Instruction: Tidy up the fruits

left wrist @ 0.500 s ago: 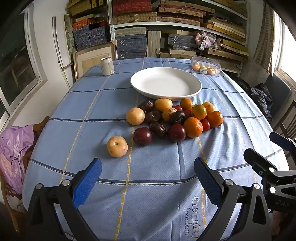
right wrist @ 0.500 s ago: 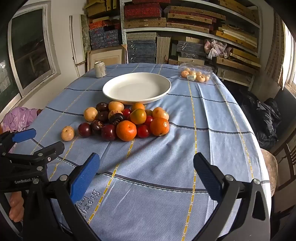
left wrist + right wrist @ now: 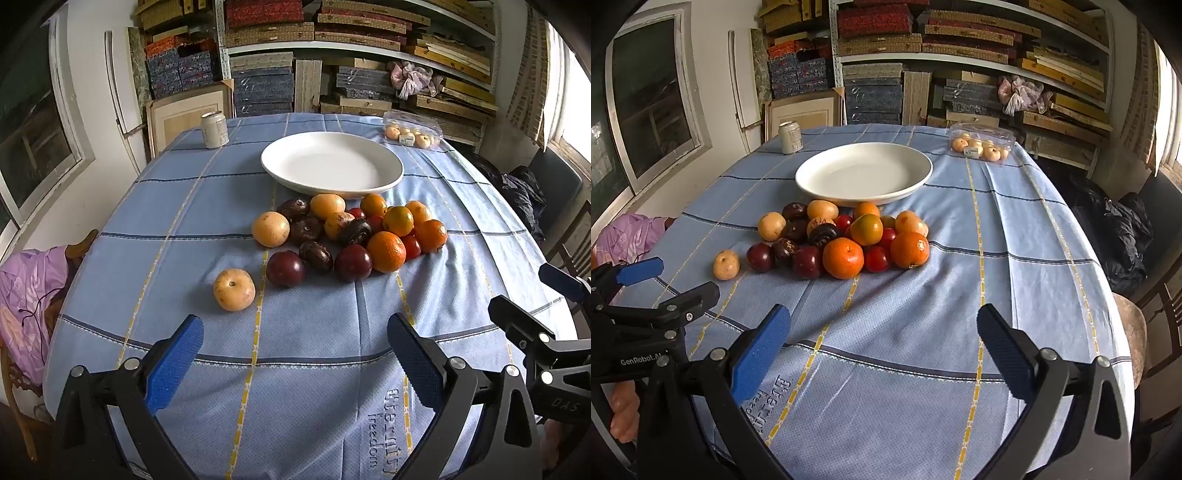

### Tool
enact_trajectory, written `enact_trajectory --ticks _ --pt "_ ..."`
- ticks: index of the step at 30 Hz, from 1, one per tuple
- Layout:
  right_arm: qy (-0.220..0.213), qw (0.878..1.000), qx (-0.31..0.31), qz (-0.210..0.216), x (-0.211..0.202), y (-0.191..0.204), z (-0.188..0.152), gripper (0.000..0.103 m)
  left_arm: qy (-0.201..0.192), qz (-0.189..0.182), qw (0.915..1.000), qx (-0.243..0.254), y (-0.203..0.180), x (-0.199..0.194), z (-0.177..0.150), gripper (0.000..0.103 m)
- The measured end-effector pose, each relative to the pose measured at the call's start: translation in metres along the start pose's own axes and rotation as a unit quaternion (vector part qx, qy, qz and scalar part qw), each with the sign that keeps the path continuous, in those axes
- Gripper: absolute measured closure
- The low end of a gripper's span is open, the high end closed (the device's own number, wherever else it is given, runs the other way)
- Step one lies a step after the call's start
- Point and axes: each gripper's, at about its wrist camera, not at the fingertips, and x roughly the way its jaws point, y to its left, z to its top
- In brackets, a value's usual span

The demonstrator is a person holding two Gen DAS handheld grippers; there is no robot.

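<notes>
A pile of fruit (image 3: 347, 236) lies mid-table: oranges, dark plums, red tomatoes and yellow fruits; it also shows in the right wrist view (image 3: 842, 240). One yellow fruit (image 3: 234, 289) lies apart at the left of the pile. An empty white plate (image 3: 332, 164) stands just behind the pile. My left gripper (image 3: 295, 350) is open and empty above the near cloth, short of the fruit. My right gripper (image 3: 882, 347) is open and empty, also short of the pile. Each gripper shows at the edge of the other's view.
A drink can (image 3: 214, 129) stands at the far left of the table. A clear box of small fruits (image 3: 412, 131) sits far right. The blue tablecloth (image 3: 295, 369) covers the table. Shelves of boxes stand behind; chairs with clothes flank the table.
</notes>
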Motion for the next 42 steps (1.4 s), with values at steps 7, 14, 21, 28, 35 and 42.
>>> enact_trajectory --ticks 7,14,21,28,35,42 --pt "0.001 1.000 0.001 0.001 0.000 0.000 0.001 0.004 0.002 -0.001 1.0000 0.000 0.000 0.001 -0.001 0.003" --pt "0.003 1.000 0.002 0.001 0.003 0.000 -0.002 0.004 0.006 -0.001 1.0000 -0.001 0.000 0.004 -0.003 0.003" --pt "0.005 1.000 0.002 0.001 0.007 0.000 -0.003 0.004 0.010 -0.002 0.9999 -0.003 0.001 0.006 -0.002 0.003" --pt "0.006 1.000 0.003 0.002 0.007 -0.001 -0.002 0.004 0.014 -0.003 0.9999 -0.004 0.000 0.009 -0.001 0.003" --pt "0.008 1.000 0.004 0.003 0.011 -0.002 -0.005 0.004 0.019 -0.003 0.9998 -0.005 0.001 0.012 -0.001 0.003" --pt "0.021 1.000 0.007 0.016 0.023 -0.003 -0.010 0.004 0.029 0.001 0.9996 -0.006 0.003 0.024 -0.002 0.003"
